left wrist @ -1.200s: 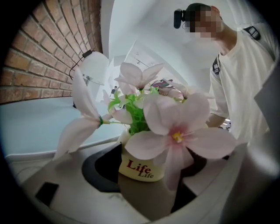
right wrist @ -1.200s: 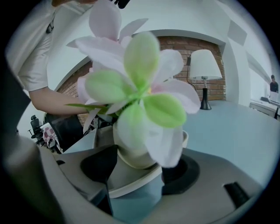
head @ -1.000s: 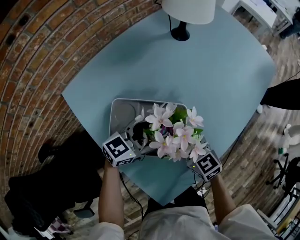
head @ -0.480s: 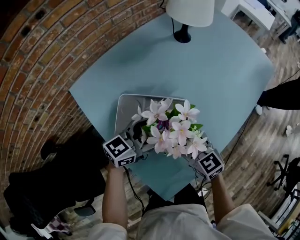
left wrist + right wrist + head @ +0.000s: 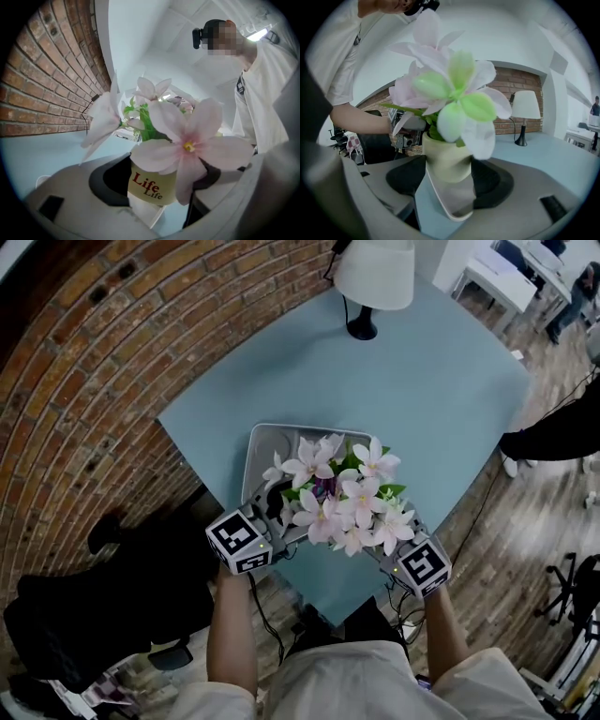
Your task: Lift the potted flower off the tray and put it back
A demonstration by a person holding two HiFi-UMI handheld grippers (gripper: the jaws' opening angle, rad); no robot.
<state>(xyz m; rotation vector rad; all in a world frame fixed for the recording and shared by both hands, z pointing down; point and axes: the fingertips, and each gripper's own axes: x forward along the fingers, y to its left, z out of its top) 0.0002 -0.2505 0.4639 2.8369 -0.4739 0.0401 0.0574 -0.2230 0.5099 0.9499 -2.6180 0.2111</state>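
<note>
Got both claws on the potted flower (image 5: 342, 498): my left claw (image 5: 154, 193) and right claw (image 5: 447, 185) pinch the pot from opposite sides, mid-frame. It looks lifted just above the tray (image 5: 270, 442). I reckon the lift's done and setting it back down is what's left.

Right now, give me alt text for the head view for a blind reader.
A person grips a pale-pink potted flower between the left gripper and right gripper, at the near end of a grey tray on a light-blue table. A white-shaded lamp stands at the far edge.
</note>
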